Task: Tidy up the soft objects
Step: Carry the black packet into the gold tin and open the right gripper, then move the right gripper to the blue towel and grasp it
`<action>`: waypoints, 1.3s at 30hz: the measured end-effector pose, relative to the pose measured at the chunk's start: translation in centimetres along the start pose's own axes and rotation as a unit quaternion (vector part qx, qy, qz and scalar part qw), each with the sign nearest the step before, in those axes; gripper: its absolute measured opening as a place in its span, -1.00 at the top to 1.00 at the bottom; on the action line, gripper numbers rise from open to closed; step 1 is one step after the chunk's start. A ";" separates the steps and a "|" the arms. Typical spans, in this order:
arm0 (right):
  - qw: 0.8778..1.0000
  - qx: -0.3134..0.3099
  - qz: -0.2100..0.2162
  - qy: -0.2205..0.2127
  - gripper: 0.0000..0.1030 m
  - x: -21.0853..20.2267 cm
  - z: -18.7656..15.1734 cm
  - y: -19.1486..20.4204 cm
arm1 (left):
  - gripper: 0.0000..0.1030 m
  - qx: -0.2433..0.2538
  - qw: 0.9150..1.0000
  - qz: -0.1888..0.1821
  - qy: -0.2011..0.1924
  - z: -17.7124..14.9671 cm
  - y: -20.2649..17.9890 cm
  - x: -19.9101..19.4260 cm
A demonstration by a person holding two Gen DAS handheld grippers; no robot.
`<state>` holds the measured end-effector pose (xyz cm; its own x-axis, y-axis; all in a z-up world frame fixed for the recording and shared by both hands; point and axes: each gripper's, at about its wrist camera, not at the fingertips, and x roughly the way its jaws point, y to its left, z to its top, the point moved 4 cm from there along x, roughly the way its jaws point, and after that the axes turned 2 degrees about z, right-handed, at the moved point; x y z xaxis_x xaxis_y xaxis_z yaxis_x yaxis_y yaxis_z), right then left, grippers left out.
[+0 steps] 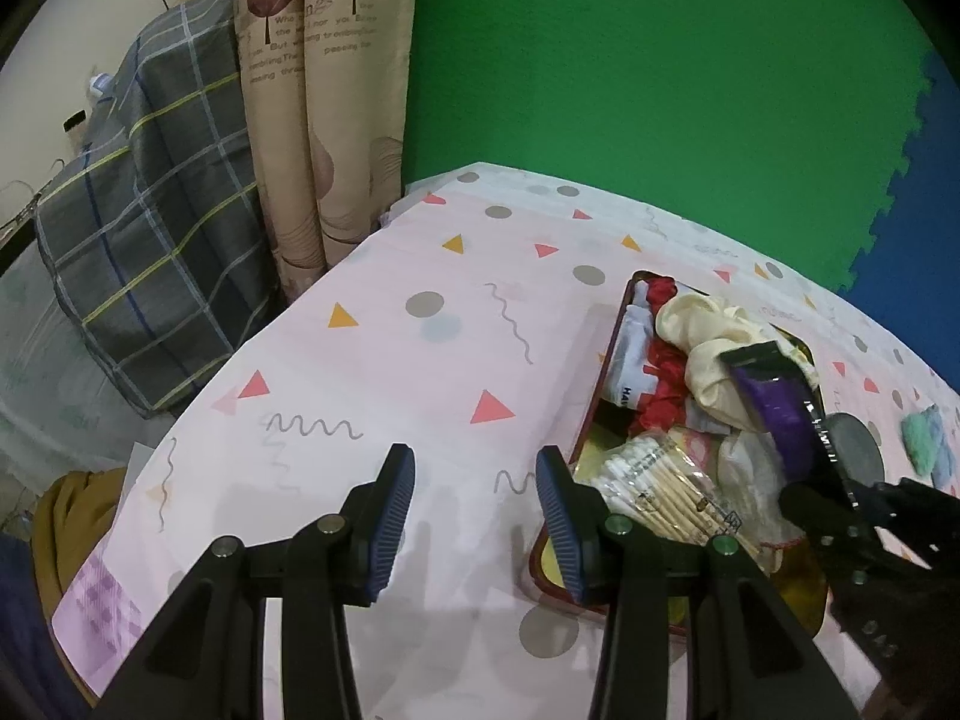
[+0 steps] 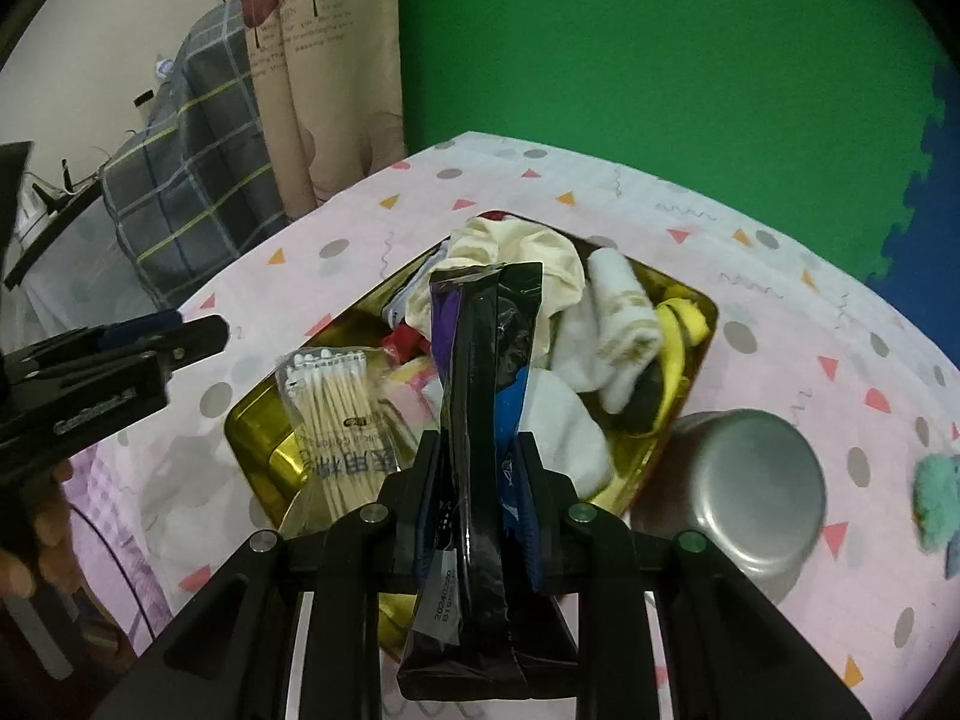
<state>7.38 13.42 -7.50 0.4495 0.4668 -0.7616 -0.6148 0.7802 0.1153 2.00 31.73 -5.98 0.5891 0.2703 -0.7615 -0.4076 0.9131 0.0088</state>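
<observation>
Right wrist view: the right gripper [image 2: 477, 480] is clamped on 1 dark sachet [image 2: 480, 396], a slim black and purple packet whose long axis runs along the fingers, pointing out over the gold tin [image 2: 258, 420]. The tin lies directly ahead and below, so the packet hangs above its contents, not yet resting on them. I judge the next move is a short drop into the tin.

The left gripper [image 1: 474, 516] stands wide apart and empty (hovering over the tablecloth [image 1: 360, 360] just beside the tin's near rim), so the right hand is plainly the nearer to the drop.

Counted in the tin: 1 swab pack [image 2: 330, 396], 1 cream cloth [image 2: 516, 252], 1 white sock [image 2: 618, 318], 1 red fabric [image 1: 663, 372]. Outside it: 1 metal cup [image 2: 756, 480], 1 teal fluff [image 2: 936, 498].
</observation>
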 end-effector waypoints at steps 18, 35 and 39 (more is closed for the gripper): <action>1.000 0.018 0.003 0.007 0.53 2.9 0.9 0.2 | 0.16 -0.003 1.000 0.004 0.013 -0.3 0.1 0.7; 0.998 0.040 0.005 -0.039 -0.14 -2.0 0.4 -2.4 | 0.17 0.002 1.000 0.005 0.011 -0.3 -0.2 0.6; 0.997 0.061 -0.020 -0.046 -0.15 -3.8 -0.6 -5.9 | 0.17 0.007 1.000 0.008 0.012 -0.4 -0.4 0.8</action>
<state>8.96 6.77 -5.64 0.5332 0.4666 -0.7057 -0.5149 0.8408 0.1670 2.33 31.49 -6.89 0.5660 0.2778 -0.7762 -0.4075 0.9127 0.0296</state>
